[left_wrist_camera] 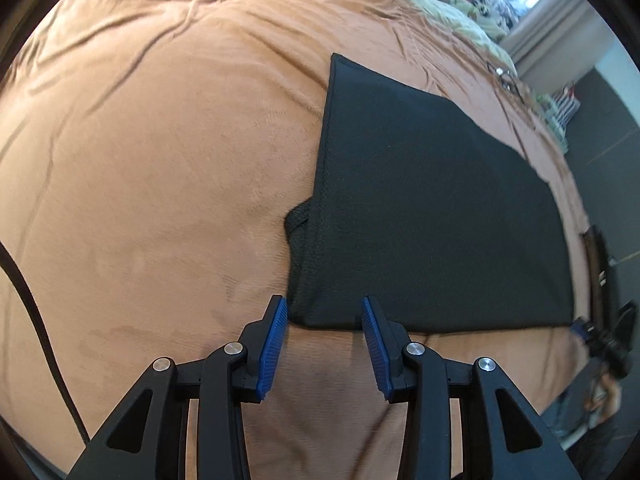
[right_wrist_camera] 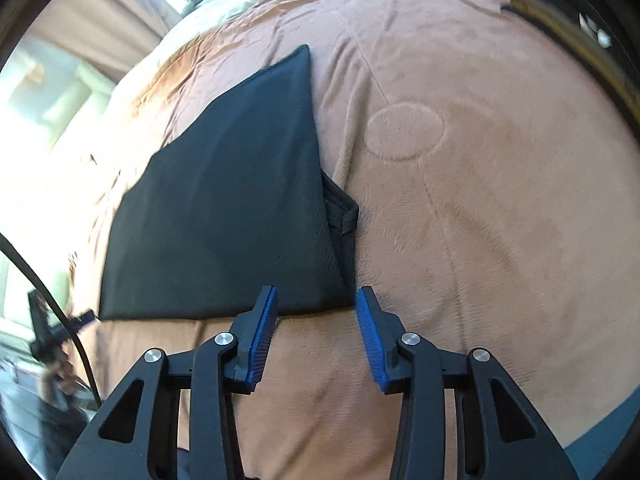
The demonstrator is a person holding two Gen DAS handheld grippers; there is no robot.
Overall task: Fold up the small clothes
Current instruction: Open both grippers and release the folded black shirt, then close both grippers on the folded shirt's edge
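Observation:
A black garment (left_wrist_camera: 432, 208) lies folded flat on an orange-brown blanket (left_wrist_camera: 160, 180). In the left wrist view my left gripper (left_wrist_camera: 325, 308) is open and empty, its blue pads just short of the garment's near left corner. A small black flap (left_wrist_camera: 298, 220) sticks out at the garment's left edge. In the right wrist view the same garment (right_wrist_camera: 228, 216) lies ahead and to the left. My right gripper (right_wrist_camera: 316, 300) is open and empty at its near right corner, beside a protruding flap (right_wrist_camera: 344, 216).
The blanket (right_wrist_camera: 480, 220) is wrinkled at the far side, with a round imprint (right_wrist_camera: 404, 132). A patterned quilt (left_wrist_camera: 460, 4) lies beyond it. The bed edge and dark floor (left_wrist_camera: 600, 140) are at the right. A black cable (left_wrist_camera: 36, 328) hangs at the left.

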